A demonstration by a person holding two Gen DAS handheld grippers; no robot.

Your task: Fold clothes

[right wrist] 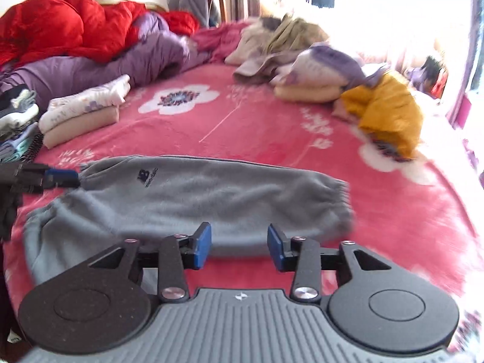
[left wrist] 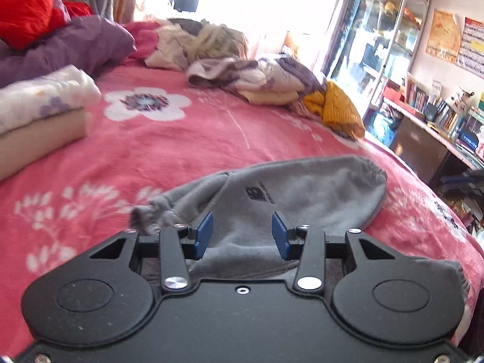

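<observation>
Lying folded on the pink floral blanket (right wrist: 248, 127), the grey sweatpants (right wrist: 193, 199) are seen in both wrist views, with a small dark logo facing up and gathered cuffs at the ends. The left gripper (left wrist: 242, 233) is held above the near part of the garment; its blue pads (left wrist: 203, 233) stand partly apart and nothing is pinched between them. The right gripper (right wrist: 239, 246) is likewise held over the near edge of the sweatpants, its jaws parted with only air between the pads (no cloth is caught). In the right wrist view the left gripper's blue tip is seen at the far left, just beside one cuff of the garment. A stack of folded clothes (right wrist: 81, 112) is set well apart on the left of the blanket. An unfolded heap (right wrist: 317, 69), with a yellow garment (right wrist: 390, 115) beside it, is seen at the far right. Red and purple bedding (right wrist: 90, 45) is bunched at the head of the bed.
</observation>
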